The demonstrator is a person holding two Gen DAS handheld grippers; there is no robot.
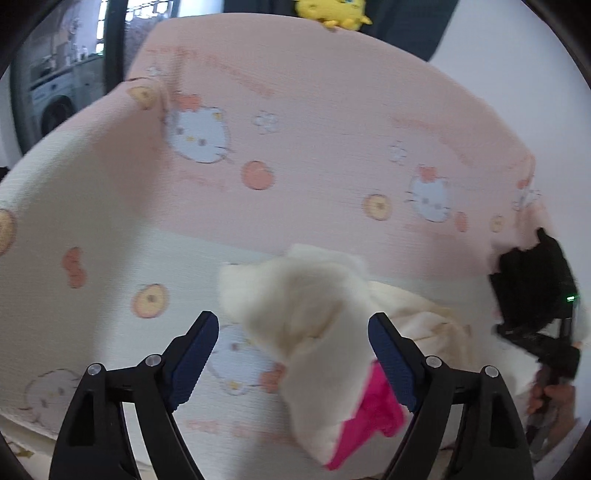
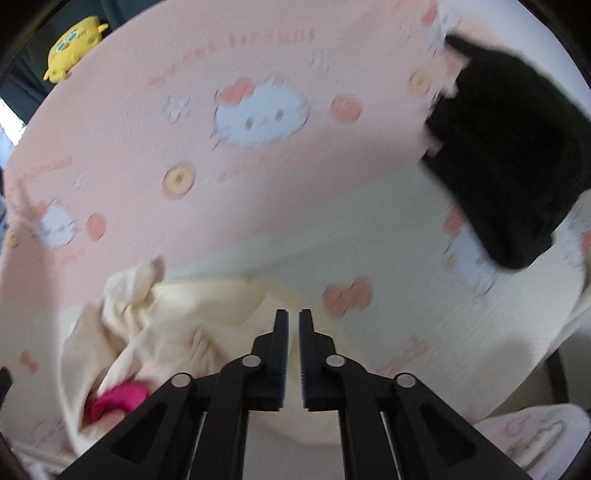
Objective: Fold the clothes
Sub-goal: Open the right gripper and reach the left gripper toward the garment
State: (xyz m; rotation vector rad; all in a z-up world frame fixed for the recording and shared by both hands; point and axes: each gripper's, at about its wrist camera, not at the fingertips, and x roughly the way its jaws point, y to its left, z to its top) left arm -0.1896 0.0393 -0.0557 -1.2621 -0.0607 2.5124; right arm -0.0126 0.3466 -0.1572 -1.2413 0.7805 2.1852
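**Two handheld grippers over a crumpled cream garment on a cartoon-cat bedspread**

In the left wrist view, the left gripper (image 1: 293,332) fills the bottom of the frame with its jaws spread wide and released. A crumpled cream garment (image 1: 314,317) with a bright pink patch (image 1: 373,410) lies on the bed in the lower centre of the frame. It appears between the two blue-padded fingers (image 1: 195,354), and neither pad presses on it. The garment rests on a pink and cream bedspread (image 1: 295,110) printed with white cartoon cat faces, round orange sweets and bows. A yellow plush toy (image 1: 332,11) sits at the top edge of the frame. At the right edge, blurred, is the dark body of the right gripper (image 1: 535,295) and part of the hand (image 1: 546,398) that carries it. A washing machine (image 1: 51,99) shows at the upper left.

In the right wrist view, the right gripper (image 2: 293,317) points down at the bedspread (image 2: 258,203) from the bottom centre. Its jaws stand a narrow slit apart with nothing gripped between them. The cream garment (image 2: 166,325) lies at the lower left, just beside the left finger, with the pink patch (image 2: 114,398) near the bottom. A folded black garment (image 2: 509,155) lies at the upper right. The yellow plush toy (image 2: 74,44) is at the upper left. The whole view is motion-blurred.
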